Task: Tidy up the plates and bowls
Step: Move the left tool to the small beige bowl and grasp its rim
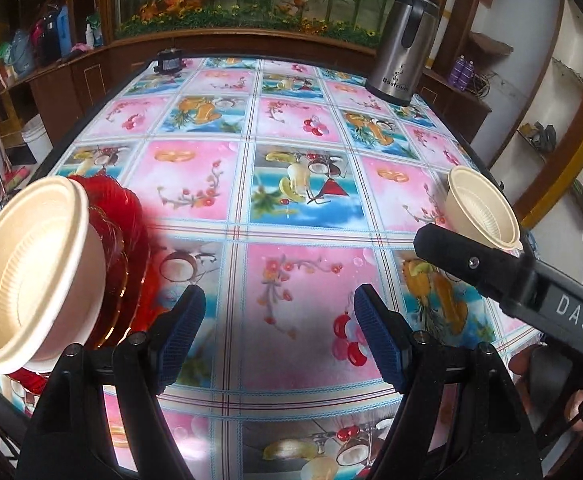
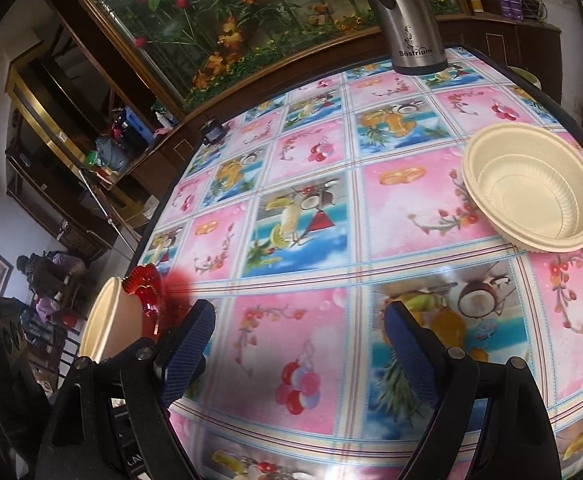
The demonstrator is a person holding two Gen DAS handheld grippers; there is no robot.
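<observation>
On table (image 1: 195, 184): cream bowl (image 1: 31, 272) atop red plates (image 1: 131, 240) at left; second bowl (image 2: 531, 192) at right; left gripper (image 1: 279, 336) and right gripper (image 2: 299, 356) both agape, empty.

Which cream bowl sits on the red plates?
The cream bowl at the table's left edge rests on red plates; the other bowl stands directly on the tablecloth.

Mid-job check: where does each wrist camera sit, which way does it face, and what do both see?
Left wrist: behind the open left gripper, facing down across the table; the right gripper's finger and a hand show at right.
Right wrist: behind the open right gripper, same heading; no hand visible.
Shared: steel flask, right-hand cream bowl, bowl on red plates.
</observation>
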